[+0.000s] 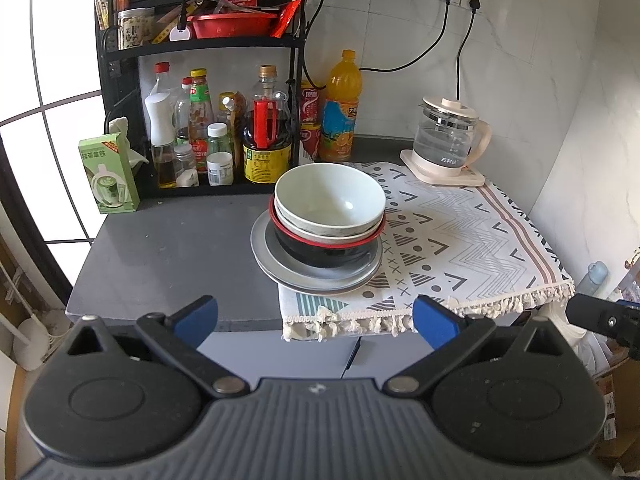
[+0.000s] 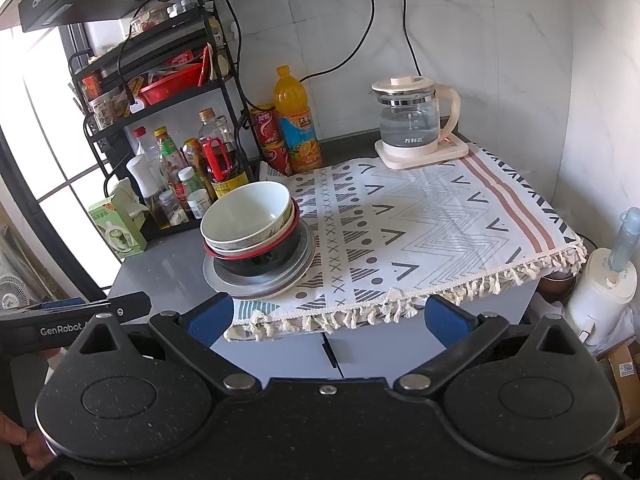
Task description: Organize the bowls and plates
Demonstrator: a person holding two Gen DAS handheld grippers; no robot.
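Grey desk [image 1: 168, 256] with patterned cloth [image 1: 460, 240] | bowls [image 1: 330, 204] sat nested on grey plates [image 1: 316, 276] straddling the cloth's left edge | left gripper [image 1: 316, 320] spread wide, empty, short of the stack | right gripper [image 2: 328, 316] likewise wide apart, holding nothing.

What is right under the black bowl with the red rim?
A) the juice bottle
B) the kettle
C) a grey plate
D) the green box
C: the black bowl sits on a grey plate, with two pale bowls nested inside it; the kettle stands apart at the back of the cloth.
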